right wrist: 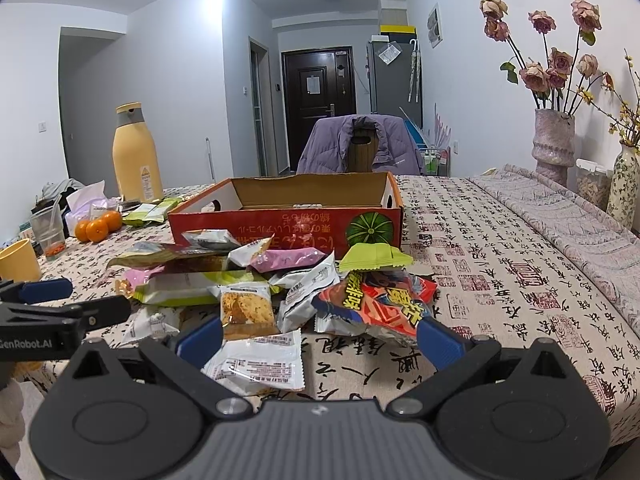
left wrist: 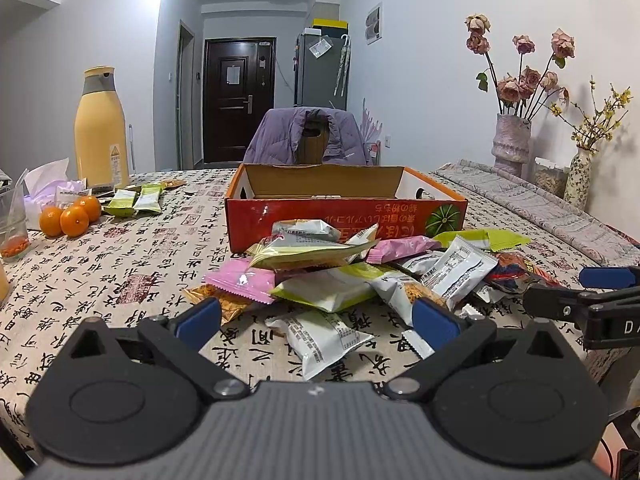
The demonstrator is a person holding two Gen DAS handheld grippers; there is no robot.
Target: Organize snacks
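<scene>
A heap of snack packets (left wrist: 352, 268) (right wrist: 256, 280) in white, pink, green and red wrappers lies on the patterned tablecloth in front of an open red cardboard box (left wrist: 344, 216) (right wrist: 286, 228). My left gripper (left wrist: 316, 320) is open near the heap's front, with a white packet (left wrist: 320, 340) lying between its blue fingertips. My right gripper (right wrist: 318, 338) is open too, over a white packet (right wrist: 260, 364), with a red packet (right wrist: 380, 304) by its right finger. The right gripper shows sideways (left wrist: 600, 300) in the left wrist view, and the left gripper (right wrist: 48, 308) in the right wrist view.
At the left stand a yellow flask (left wrist: 102, 132), oranges (left wrist: 72, 216), green packets (left wrist: 136, 200), a glass (left wrist: 12, 224) and a yellow cup (right wrist: 18, 260). Vases with flowers (left wrist: 512, 140) line the right wall on a folded cloth. A chair with a purple jacket (left wrist: 308, 136) stands behind the box.
</scene>
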